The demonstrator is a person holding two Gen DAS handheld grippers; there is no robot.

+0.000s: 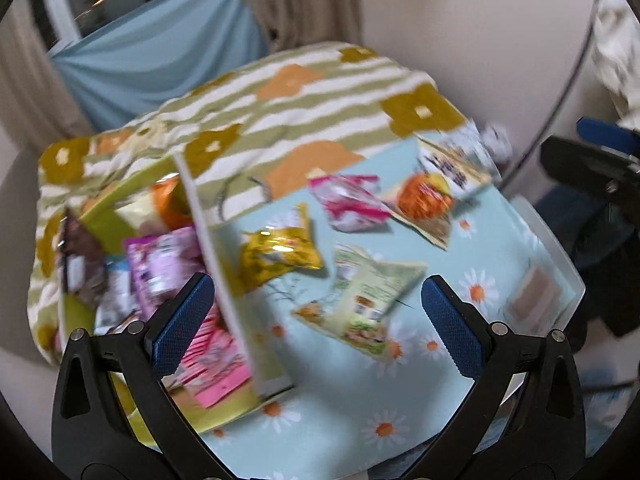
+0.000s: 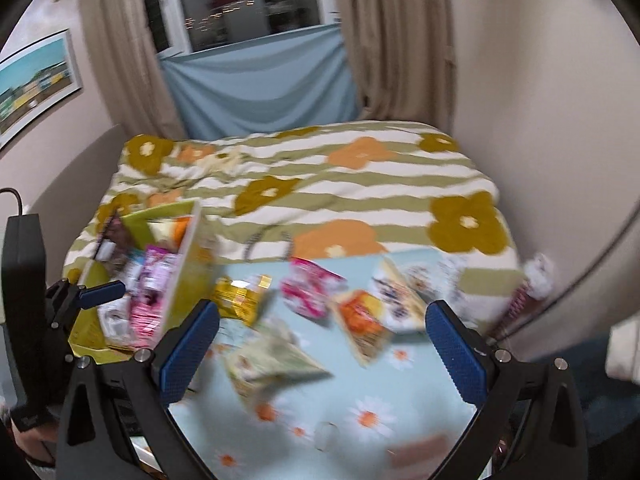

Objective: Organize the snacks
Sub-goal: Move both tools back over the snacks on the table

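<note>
Snack packets [image 1: 360, 300] loose on table [image 1: 440, 392], right of box [image 1: 224, 280].

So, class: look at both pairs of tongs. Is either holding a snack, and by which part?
Neither. The left tongs and right tongs both stand open and empty above the table.

Striped flowered blanket [image 2: 320, 196], beige curtains [image 2: 400, 40], framed picture [image 2: 36, 84].

Five loose crinkly snack packets lie on the daisy-print cloth: one yellow [image 1: 280, 256], one pink [image 1: 348, 202], one pale green [image 1: 360, 300], one orange [image 1: 426, 204], one white [image 1: 456, 160]. One lime-green box [image 1: 100, 220].
</note>
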